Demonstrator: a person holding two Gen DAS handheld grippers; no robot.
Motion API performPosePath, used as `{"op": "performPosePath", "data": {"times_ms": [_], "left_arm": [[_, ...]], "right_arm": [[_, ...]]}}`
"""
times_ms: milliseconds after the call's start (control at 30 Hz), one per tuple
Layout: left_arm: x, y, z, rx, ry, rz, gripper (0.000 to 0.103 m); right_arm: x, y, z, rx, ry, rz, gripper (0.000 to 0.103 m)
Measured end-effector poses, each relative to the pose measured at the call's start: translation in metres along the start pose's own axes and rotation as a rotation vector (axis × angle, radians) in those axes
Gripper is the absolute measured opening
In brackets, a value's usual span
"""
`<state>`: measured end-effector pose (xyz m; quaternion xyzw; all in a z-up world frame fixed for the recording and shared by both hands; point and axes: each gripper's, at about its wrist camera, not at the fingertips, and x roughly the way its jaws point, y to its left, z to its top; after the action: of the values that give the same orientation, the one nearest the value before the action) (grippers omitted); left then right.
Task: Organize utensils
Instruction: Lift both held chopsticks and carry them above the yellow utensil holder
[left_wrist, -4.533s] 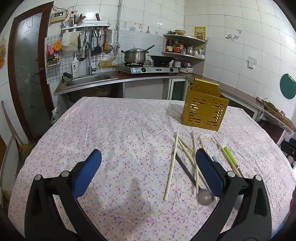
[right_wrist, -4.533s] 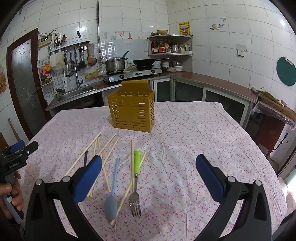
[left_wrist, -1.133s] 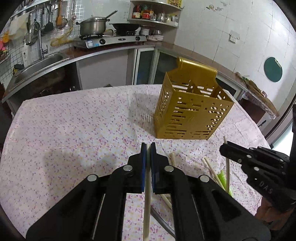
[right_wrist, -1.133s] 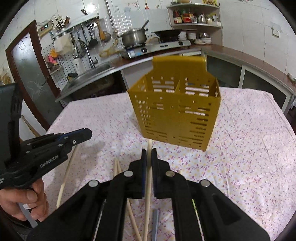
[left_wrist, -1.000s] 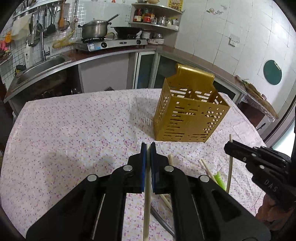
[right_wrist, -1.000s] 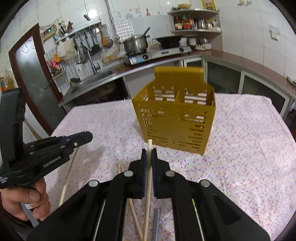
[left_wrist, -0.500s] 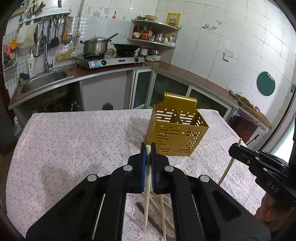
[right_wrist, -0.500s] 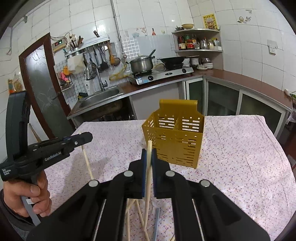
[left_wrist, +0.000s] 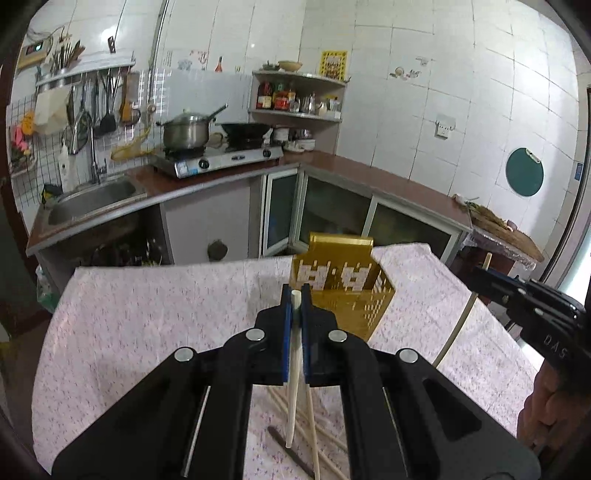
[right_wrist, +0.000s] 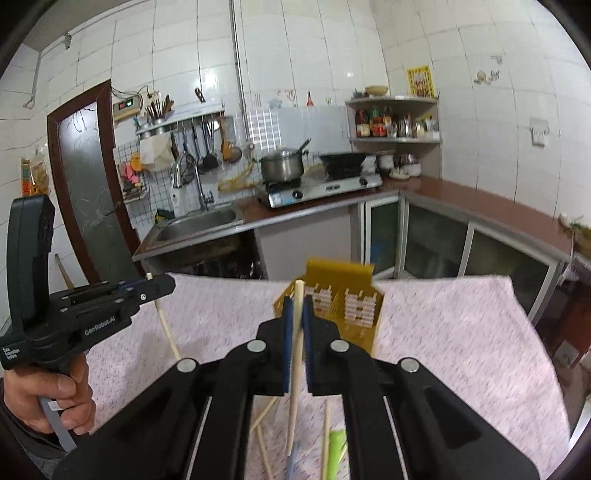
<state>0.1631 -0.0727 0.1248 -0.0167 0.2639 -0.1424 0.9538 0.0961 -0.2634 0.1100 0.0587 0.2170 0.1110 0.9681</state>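
Left wrist view: the left gripper (left_wrist: 295, 295) has its blue fingers (left_wrist: 285, 332) clenched on 1 pale chopstick (left_wrist: 293, 369), whose long axis runs nearly upright, top end poking just above the fingers, lower end hanging over loose chopsticks (left_wrist: 314, 424) on the floral bench (left_wrist: 147, 314). Beyond stands the yellow slotted utensil holder (left_wrist: 343, 291), upright. At right, the right gripper (left_wrist: 480, 277) grips another chopstick (left_wrist: 458, 325), tilted.

Right wrist view: the right gripper's fingers (right_wrist: 286, 332) are clamped on its chopstick, near vertical, tip up, above a green-handled utensil (right_wrist: 338, 446). The holder sits just past it.
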Motion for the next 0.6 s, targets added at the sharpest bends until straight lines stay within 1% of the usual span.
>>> {"op": "performPosePath", "data": {"times_ms": [267, 600], "left_arm": [[-0.006, -0.014, 0.049, 0.016, -0.085, -0.016, 0.003], [0.011, -0.034, 0.097, 0.03, -0.146, -0.049, 0.003]], "right_arm": [[-0.01, -0.011, 0.047, -0.035, -0.073, -0.038, 0.006], [-0.001, -0.017, 0.09, -0.075, -0.122, -0.075, 0.006]]}}
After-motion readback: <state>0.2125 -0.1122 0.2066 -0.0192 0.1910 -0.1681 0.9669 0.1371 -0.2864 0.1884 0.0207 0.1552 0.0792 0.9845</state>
